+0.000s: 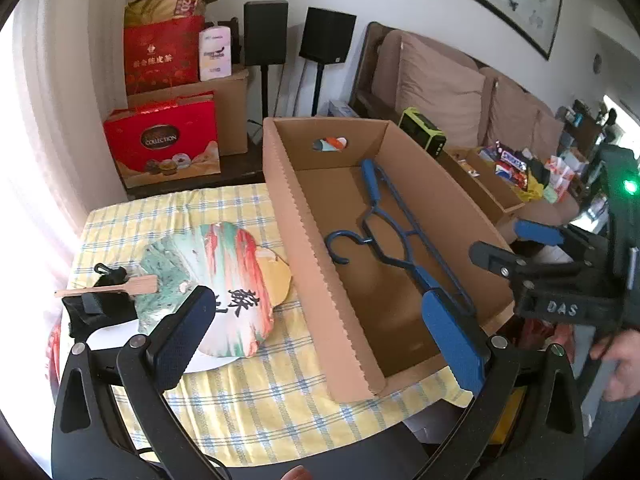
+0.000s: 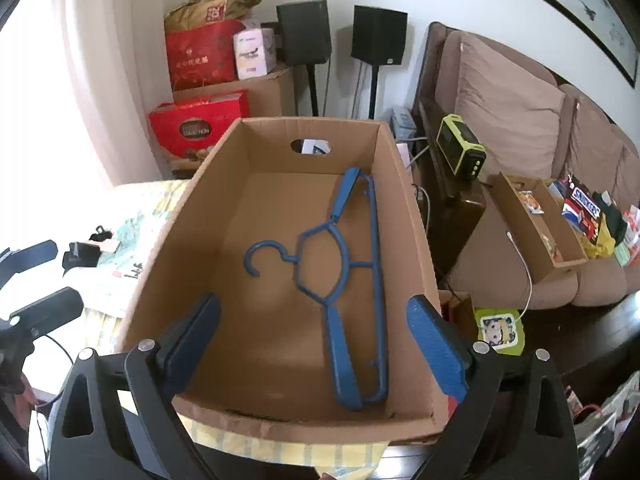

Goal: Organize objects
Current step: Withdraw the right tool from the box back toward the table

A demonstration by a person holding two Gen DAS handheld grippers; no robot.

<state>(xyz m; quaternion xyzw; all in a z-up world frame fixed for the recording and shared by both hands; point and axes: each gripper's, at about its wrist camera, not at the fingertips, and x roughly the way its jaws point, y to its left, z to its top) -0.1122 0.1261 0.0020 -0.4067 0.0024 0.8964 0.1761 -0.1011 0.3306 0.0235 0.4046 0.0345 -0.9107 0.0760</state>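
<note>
Right wrist view: blue hanger [image 2: 352, 280] seen flat in the cardboard box [image 2: 404, 200].
Ahead, between the widely spread, empty right gripper [image 2: 312, 344] fingers, it is shown whole; left gripper [image 1: 320, 336] likewise wide, empty.

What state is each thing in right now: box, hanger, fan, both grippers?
Cardboard box: open-topped, on the checked tablecloth.
Blue hanger: lying flat inside the box.
Paper fan: flat on the tablecloth, outside the box.
Left gripper: open, empty.
Right gripper: open, empty, over the box.
</note>
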